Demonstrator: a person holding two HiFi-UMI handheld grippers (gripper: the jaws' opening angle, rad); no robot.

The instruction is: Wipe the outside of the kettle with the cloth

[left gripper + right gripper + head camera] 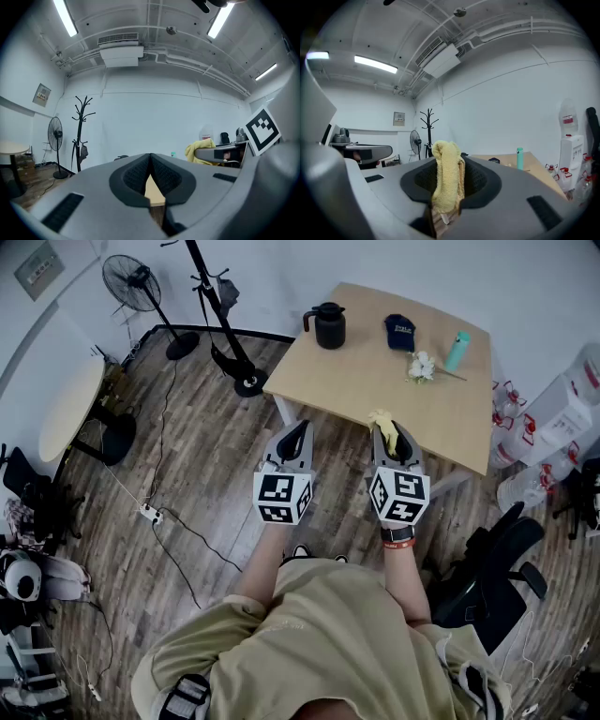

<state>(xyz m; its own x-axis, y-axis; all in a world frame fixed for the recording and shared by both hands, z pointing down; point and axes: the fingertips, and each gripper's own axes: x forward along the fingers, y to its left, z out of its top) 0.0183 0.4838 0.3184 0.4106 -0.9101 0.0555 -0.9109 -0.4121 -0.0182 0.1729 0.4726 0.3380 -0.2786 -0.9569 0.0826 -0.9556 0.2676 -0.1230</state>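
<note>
A black kettle (327, 325) stands upright near the far left corner of the wooden table (356, 381). My right gripper (395, 443) is shut on a yellow cloth (383, 421), held over the table's near edge, well short of the kettle. In the right gripper view the cloth (448, 180) stands bunched between the closed jaws of that gripper (446, 187). My left gripper (293, 441) is shut with nothing in it, level with the right one, over the floor just off the table's near left edge. The left gripper view shows its jaws meeting (151, 176) and the cloth (199, 151) at the right.
On the table lie a dark blue cap (400, 332), a white flower (422, 366) and a teal bottle (457, 350). A coat stand (225, 310) and a fan (141, 292) stand left of the table. Water jugs (562, 418) and a black office chair (487, 568) are at the right.
</note>
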